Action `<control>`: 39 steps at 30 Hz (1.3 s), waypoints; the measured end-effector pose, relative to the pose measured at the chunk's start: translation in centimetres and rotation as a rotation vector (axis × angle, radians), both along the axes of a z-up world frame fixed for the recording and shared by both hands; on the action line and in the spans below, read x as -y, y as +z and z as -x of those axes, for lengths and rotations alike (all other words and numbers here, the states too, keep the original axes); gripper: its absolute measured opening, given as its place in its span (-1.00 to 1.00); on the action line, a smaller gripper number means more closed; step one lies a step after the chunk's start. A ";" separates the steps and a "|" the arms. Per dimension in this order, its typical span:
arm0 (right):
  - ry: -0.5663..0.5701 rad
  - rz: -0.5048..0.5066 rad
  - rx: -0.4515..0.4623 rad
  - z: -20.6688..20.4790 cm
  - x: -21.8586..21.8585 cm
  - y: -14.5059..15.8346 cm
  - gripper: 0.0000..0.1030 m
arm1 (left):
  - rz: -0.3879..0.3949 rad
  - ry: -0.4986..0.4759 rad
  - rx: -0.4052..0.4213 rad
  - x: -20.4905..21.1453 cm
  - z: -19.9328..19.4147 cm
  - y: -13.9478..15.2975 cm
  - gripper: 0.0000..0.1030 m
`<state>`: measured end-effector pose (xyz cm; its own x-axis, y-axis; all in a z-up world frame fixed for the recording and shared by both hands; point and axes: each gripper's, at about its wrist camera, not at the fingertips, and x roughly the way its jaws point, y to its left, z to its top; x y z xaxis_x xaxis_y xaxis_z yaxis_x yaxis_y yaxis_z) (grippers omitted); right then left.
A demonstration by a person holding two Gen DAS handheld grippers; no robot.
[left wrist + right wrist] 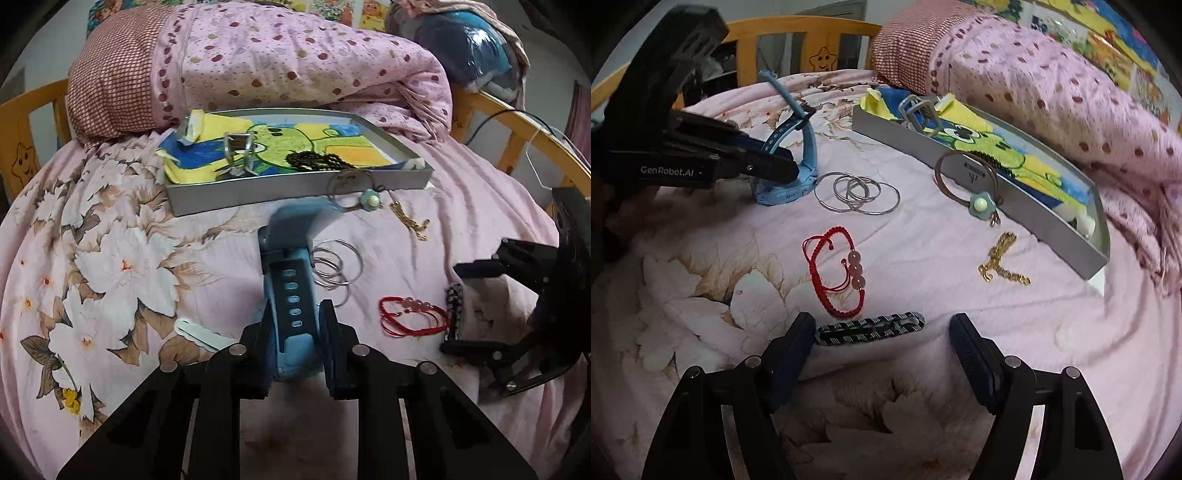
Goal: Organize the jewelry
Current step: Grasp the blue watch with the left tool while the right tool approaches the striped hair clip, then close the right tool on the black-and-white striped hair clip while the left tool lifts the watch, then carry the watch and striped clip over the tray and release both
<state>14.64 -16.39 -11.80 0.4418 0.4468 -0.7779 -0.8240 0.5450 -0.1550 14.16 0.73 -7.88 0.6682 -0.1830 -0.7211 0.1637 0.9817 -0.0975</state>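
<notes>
- My left hand-held gripper [293, 332] is clamped on a blue kids' smartwatch [290, 295], pads on the two sides of the strap. From the right wrist view the watch body [785, 188] rests on the bed sheet [923, 258] and the strap loop stands up from it.
- White scalloped hair clip [199, 334] lies on the sheet just left of that gripper.
- Silver hoop rings [857, 192], several overlapping, lie flat just right of the watch.
- Red cord bracelet [836, 271] with three pink beads lies nearer me than the hoops, apart from them.
- Black-and-white braided bracelet [870, 328] lies flat across the gap of my right hand-held gripper [881, 341]. Jaws spread wide, gripping nothing; left fingertip just beside the bracelet's end, can't tell if touching.
- Brown bangle [964, 177] with a blue flower charm leans against the outer wall of the metal tray [1027, 218].
- Gold chain [1001, 264] lies bunched on the sheet, near the tray's front wall, not touching it.
- Tray sits on the bed against the folded pink quilt [1052, 85]. Inside it: a cartoon drawing as liner, a grey buckle-like piece [919, 110] at the left end, a dark beaded bracelet [314, 160] further right.
</notes>
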 end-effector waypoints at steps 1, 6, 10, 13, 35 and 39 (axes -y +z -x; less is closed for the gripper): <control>0.004 0.004 0.005 0.0 0.0 0.0 0.44 | -0.010 -0.004 0.001 0.3 0.1 0.0 -0.66; 0.051 0.057 0.113 1.0 -0.6 0.0 0.44 | -0.018 -0.003 -0.001 0.5 0.2 -0.1 -0.66; 0.053 0.036 0.055 0.2 -0.3 0.0 0.38 | -0.016 -0.003 -0.006 0.4 0.1 0.0 -0.66; 0.047 0.008 -0.011 -0.4 0.0 0.0 0.15 | -0.014 -0.004 -0.007 0.4 0.1 0.1 -0.66; -0.135 -0.182 0.054 -1.3 1.4 6.4 0.11 | 0.066 -0.059 -0.002 1.1 0.6 3.5 -0.67; -0.174 -0.256 0.060 -3.4 1.8 8.0 0.10 | 0.076 -0.066 0.019 0.6 -1.2 5.4 -0.67</control>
